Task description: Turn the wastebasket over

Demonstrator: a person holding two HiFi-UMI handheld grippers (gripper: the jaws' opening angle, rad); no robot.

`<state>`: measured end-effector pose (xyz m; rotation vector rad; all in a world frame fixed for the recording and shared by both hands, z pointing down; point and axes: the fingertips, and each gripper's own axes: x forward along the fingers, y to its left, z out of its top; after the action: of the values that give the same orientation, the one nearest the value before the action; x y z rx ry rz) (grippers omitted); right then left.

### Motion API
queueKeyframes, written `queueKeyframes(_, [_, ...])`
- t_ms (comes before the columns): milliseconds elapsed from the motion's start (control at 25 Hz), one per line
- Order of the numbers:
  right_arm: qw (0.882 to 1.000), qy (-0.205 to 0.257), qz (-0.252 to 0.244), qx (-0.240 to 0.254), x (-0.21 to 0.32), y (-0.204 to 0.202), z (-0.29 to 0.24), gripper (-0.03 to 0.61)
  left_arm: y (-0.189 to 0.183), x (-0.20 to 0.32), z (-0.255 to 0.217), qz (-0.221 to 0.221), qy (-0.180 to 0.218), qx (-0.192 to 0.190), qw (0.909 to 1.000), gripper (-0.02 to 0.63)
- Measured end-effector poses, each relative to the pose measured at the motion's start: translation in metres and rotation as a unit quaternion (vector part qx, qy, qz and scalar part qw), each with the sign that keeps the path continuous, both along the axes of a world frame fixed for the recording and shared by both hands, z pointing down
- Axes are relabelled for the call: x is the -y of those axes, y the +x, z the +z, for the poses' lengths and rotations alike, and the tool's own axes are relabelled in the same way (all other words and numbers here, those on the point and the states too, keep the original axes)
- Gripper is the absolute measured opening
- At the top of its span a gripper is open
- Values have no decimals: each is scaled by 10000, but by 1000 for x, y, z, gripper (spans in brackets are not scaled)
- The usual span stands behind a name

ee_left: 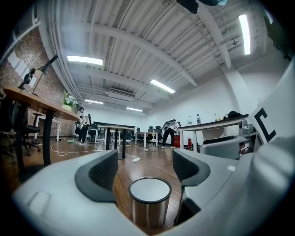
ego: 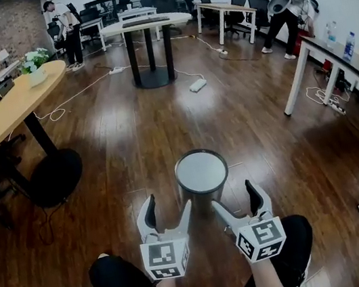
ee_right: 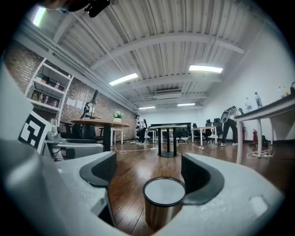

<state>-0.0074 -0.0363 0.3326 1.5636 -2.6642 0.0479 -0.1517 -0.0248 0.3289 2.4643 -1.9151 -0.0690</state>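
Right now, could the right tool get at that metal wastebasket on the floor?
Probably yes: the right tool is open, the wastebasket stands just ahead of it, and nothing lies between them.

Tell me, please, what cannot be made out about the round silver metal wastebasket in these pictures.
- Round silver metal wastebasket: whether its pale flat top is lid or base, no view tells.
- Its foot: left gripper view, behind the left gripper body; right gripper view, behind the right gripper body.
- Clear plastic bottle label: head view, too small.
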Motion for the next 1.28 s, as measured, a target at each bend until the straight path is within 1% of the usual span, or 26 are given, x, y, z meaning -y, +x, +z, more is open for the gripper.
queueKeyframes(160, [9997,147,-218,-1,25,9,-13,425,9,21,-5,-146,17,7,9999,382])
queueKeyframes(360, [9987,142,-468,-164,53,18,-14,425,21,46,-4,-230,-22,94,9997,382])
queueKeyframes(480, [9976,190,-620,-239,66,22,-18,425,30,58,-9,-297,52,139,9994,382])
queueKeyframes(600, [9963,261,-779,-243,75,25,-25,425,37,67,-13,-386,103,106,9991,382])
queueKeyframes(760, [9951,273,-935,-162,88,28,-36,423,41,79,-13,-463,-18,188,9988,382])
queueKeyframes(880, [9948,278,-964,-161,97,36,-38,423,37,86,-14,-603,-35,270,9978,382])
queueKeyframes(1000, [9949,193,-976,-160,106,38,-37,423,34,91,-13,-642,-46,286,9975,382])
queueKeyframes(1160, [9966,81,-817,-15,103,40,-27,423,30,93,6,-568,-275,284,9976,382])
queueKeyframes(1280, [9970,-97,-765,-69,111,38,-10,423,24,100,16,-592,-354,218,9974,382])
